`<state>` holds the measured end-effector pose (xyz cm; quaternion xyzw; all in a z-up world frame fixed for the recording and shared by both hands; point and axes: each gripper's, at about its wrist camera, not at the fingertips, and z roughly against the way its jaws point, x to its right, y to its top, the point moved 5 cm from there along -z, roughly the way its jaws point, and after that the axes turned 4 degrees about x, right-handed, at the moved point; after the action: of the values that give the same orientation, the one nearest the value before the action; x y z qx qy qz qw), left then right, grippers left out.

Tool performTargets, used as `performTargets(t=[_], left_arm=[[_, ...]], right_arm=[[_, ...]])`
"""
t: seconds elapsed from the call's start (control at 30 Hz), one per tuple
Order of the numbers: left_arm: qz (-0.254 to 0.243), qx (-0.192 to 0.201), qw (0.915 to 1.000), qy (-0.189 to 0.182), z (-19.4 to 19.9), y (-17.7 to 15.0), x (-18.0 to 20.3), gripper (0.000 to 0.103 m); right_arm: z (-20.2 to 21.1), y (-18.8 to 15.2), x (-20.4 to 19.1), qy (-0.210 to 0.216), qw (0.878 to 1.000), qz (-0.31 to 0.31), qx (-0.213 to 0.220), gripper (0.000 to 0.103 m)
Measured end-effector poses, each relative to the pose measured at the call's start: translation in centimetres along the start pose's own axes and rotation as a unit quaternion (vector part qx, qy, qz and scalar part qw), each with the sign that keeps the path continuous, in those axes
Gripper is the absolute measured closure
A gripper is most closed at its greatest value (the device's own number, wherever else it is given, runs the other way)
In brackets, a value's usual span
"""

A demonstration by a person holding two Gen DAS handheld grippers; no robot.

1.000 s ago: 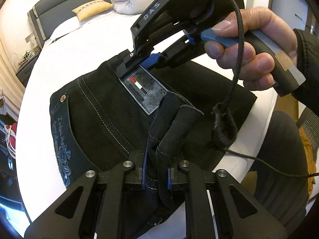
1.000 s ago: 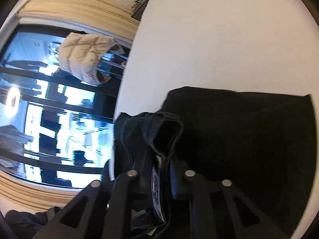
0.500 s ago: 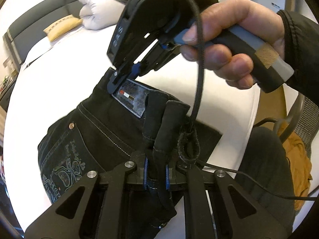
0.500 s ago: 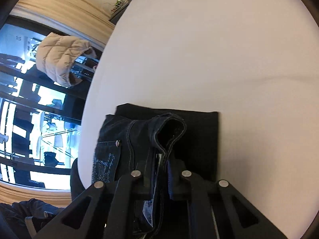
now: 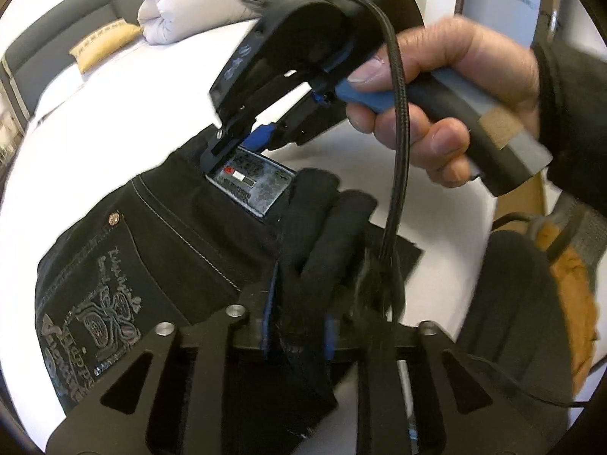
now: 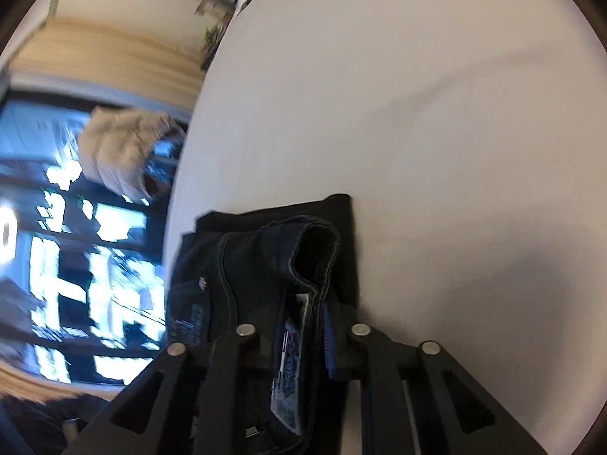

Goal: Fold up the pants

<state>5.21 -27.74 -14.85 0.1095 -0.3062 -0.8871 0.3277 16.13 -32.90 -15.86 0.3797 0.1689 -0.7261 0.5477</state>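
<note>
Your pants (image 5: 159, 242) are dark, near-black denim w/ pale contrast stitching, lying folded on the white bed (image 5: 95, 113), waist end up toward you. In the left wrist view a back pocket (image 5: 87, 318) at approx 8 o'clock shows grey embroidered lettering and a copper rivet at its top corner. The waistband carries a silvery brand patch (image 5: 252, 184) w/ a small red-white-black stripe, just above frame centre.

Your left gripper (image 5: 299, 326) has its jaws pinching a bunched fold of waistband that stands up in two thick ridges between the blue pads. Your right gripper (image 5: 242, 148), at approx 12 o'clock in that view, is held in your right hand (image 5: 451, 106); its jaws are pinching the waistband edge right at the patch's upper-left corner. A black braided cable (image 5: 396, 159) hangs from it down across the fabric.

In the right wrist view, the right gripper's (image 6: 303, 341) jaws clamp a rolled denim edge, patch showing edge-on between them; rest of the pants (image 6: 265, 235) lie flat beyond, at 12 o'clock from the jaws, on bare sheet.

A white duvet (image 5: 189, 11) and yellow pillow (image 5: 102, 43) sit far off at 11 o'clock.
</note>
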Motion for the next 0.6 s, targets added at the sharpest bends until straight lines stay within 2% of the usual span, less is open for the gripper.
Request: performTargets(t=[0.03, 0.07, 0.1, 0.13, 0.17, 0.2, 0.33, 0.4, 0.47, 0.5, 0.53, 0.6], left_arm=[[0.018, -0.002, 0.9996, -0.022, 0.9, -0.1, -0.4, 0.080], [0.035, -0.003, 0.9987, -0.036, 1.7, -0.3, -0.9, 0.080], [0.050, -0.004, 0.9975, -0.049, 2.4, -0.5, -1.4, 0.080], [0.078, -0.003, 0.9946, -0.069, 3.7, -0.9, -2.5, 0.079], [0.098, 0.002, 0.9921, -0.078, 4.8, -1.2, -3.6, 0.079], [0.114, 0.008, 0.9902, -0.080, 5.8, -1.4, -4.8, 0.079], [0.160, 0.042, 0.9850, -0.051, 8.1, -1.5, -11.2, 0.079], [0.165, 0.052, 0.9848, -0.018, 7.7, -0.9, -14.4, 0.079], [0.172, 0.043, 0.9841, -0.008, 6.1, -0.2, -17.5, 0.079], [0.175, 0.034, 0.9841, 0.000, 5.2, -0.3, -18.5, 0.079], [0.182, 0.012, 0.9833, 0.005, 3.5, -0.5, -19.5, 0.079], [0.202, -0.017, 0.9791, -0.014, 1.4, -1.5, -20.2, 0.080]], right_arm=[[0.9, 0.1, 0.1, -0.019, 1.000, 0.002, 0.017, 0.070], [2.1, 0.1, 0.1, -0.040, 0.999, 0.004, 0.036, 0.056], [2.8, 0.0, 0.0, -0.038, 0.998, 0.003, 0.044, 0.056], [3.9, -0.4, -0.8, -0.020, 0.998, 0.001, 0.054, 0.059], [4.7, -1.0, -1.8, -0.003, 0.998, 0.011, 0.061, 0.072], [5.1, -1.5, -2.8, 0.005, 0.998, 0.024, 0.062, 0.079], [4.4, -4.7, -7.1, 0.025, 0.996, 0.083, 0.030, 0.087], [2.4, -6.2, -7.3, -0.002, 0.995, 0.095, -0.003, 0.087], [0.5, -7.1, -5.6, -0.044, 0.995, 0.081, -0.028, 0.087], [-0.3, -7.7, -4.7, -0.068, 0.994, 0.079, -0.035, 0.094], [-0.5, -8.0, -4.3, -0.076, 0.994, 0.078, -0.032, 0.101], [0.0, -7.9, -3.7, -0.060, 0.997, 0.052, -0.019, 0.103]])
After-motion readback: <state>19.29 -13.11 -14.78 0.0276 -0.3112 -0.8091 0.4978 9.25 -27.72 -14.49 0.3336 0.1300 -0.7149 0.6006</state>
